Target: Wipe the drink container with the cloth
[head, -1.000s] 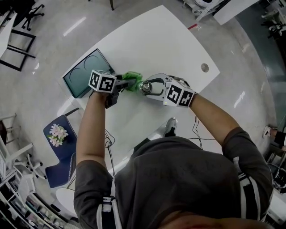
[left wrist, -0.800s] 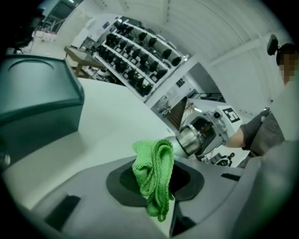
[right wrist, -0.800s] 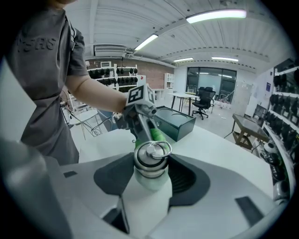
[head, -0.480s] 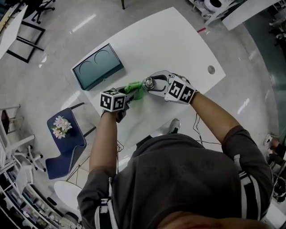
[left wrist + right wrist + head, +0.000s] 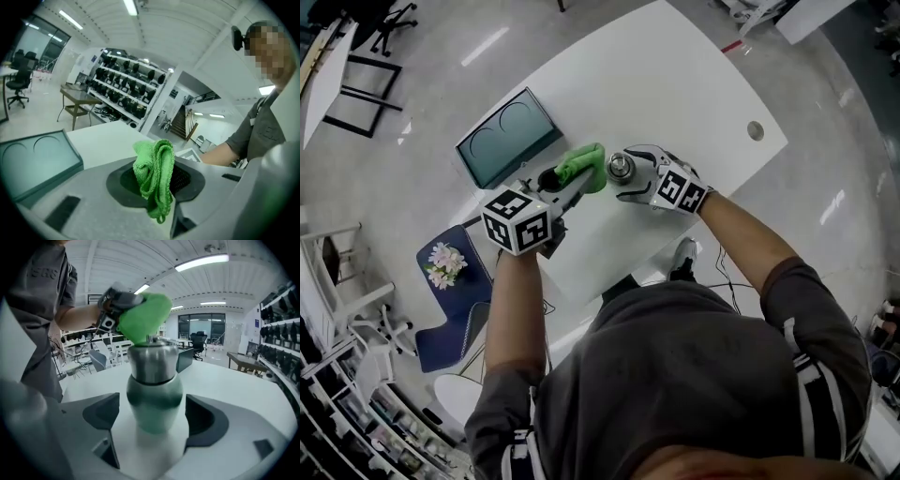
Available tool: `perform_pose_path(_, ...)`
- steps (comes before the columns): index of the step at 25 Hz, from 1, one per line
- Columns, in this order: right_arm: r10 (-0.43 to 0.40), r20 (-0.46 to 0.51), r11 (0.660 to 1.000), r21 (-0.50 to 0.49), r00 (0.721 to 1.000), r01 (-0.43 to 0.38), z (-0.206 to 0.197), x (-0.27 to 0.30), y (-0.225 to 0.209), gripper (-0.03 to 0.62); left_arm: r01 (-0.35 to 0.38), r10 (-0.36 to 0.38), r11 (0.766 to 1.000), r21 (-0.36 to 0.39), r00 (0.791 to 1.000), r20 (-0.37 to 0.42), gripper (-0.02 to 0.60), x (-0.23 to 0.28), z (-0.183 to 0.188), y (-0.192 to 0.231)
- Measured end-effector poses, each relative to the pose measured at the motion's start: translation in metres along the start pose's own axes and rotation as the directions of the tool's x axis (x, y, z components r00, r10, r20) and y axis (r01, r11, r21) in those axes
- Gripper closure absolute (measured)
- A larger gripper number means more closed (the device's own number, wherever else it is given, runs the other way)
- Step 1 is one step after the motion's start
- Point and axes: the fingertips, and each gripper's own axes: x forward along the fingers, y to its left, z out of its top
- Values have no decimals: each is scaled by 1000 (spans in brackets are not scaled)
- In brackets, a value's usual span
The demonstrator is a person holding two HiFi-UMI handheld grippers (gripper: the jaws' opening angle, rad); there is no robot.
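Here, white table (image 5: 675, 84) bears bottle (image 5: 621, 168), teal tray (image 5: 506, 136); glossy grey floor (image 5: 441, 84).

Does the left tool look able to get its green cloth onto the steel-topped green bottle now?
Probably yes: the green cloth in the left tool is beside the steel-topped green bottle, with nothing between. The right tool, its jaws just opened, flanks only the lower body.

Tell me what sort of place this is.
Probably a lab or workshop-style office: a tall shelving rack packed with dark equipment, a black office chair, and a large white worktable on a glossy grey floor.
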Motion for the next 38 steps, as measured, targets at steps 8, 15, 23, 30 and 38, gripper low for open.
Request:
perform_pose_path(8, -57, 23, 998, -18, 998, 57, -4, 14, -5, 243, -62, 95, 973, 222, 986, -141, 497, 58, -16, -3)
perform_pose_path(15, -73, 2, 996, -44, 997, 73, -5, 12, -4, 244, 84, 145, 781, 618, 939, -311, 497, 83, -24, -35)
perform_pose_path(23, -68, 6, 997, -43, 998, 68, -6, 13, -7, 244, 186, -46, 899, 397, 941, -336, 497, 41, -54, -42)
perform_pose_path(30, -65, 11, 997, -41, 998, 66, -4, 15, -6, 244, 93, -12, 965, 246, 949, -315, 497, 19, -63, 4)
perform_pose_path(38, -79, 5, 996, -36, 997, 79, -6, 14, -7, 244, 50, 17, 982, 184, 938, -346, 497, 58, -67, 51)
